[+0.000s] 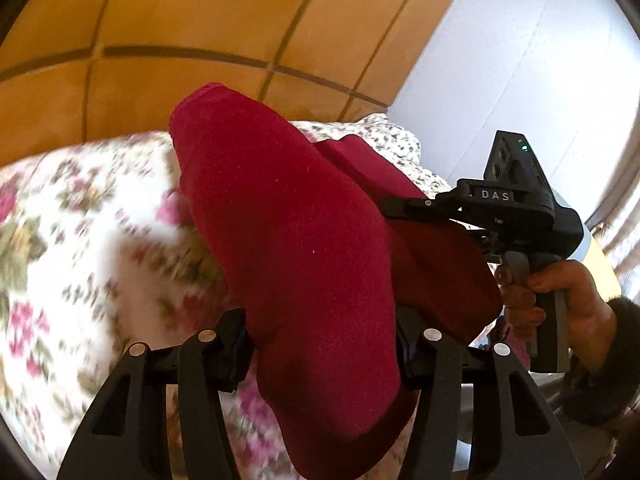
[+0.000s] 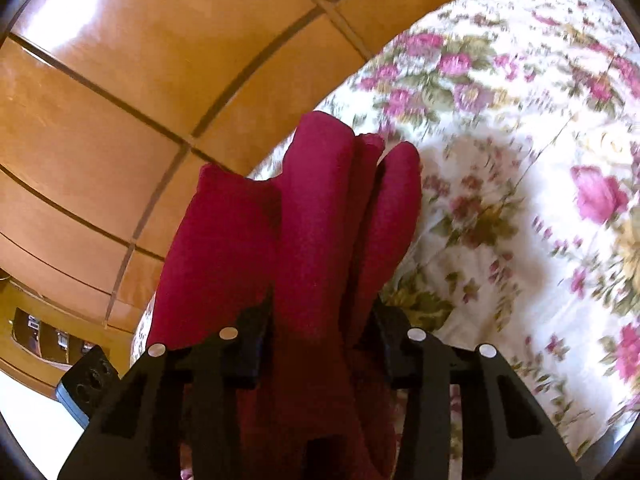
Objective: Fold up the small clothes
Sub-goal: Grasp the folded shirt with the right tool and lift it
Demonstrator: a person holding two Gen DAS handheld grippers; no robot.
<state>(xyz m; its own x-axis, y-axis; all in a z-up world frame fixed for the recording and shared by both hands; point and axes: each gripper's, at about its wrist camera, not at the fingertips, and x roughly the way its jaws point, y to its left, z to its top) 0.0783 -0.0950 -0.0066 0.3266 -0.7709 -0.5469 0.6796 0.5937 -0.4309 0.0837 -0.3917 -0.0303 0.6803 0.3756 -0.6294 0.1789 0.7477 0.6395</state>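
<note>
The left gripper [image 1: 320,344] is pinching a dark red garment [image 1: 296,240], its jaws pressing the bunched knit cloth between them. The right gripper [image 2: 320,344] is clamping the same red garment, whose folds are hanging over the near edge of a floral bedspread [image 2: 520,200]. In the left wrist view, a hand [image 1: 568,304] is gripping the right gripper's handle, whose black housing is showing the letters "DAS". An orange panelled headboard [image 1: 200,12] is standing behind the bed.

Dark red garment [image 1: 304,240]; white bedspread [image 1: 80,220] with pink flowers; black tools.
</note>
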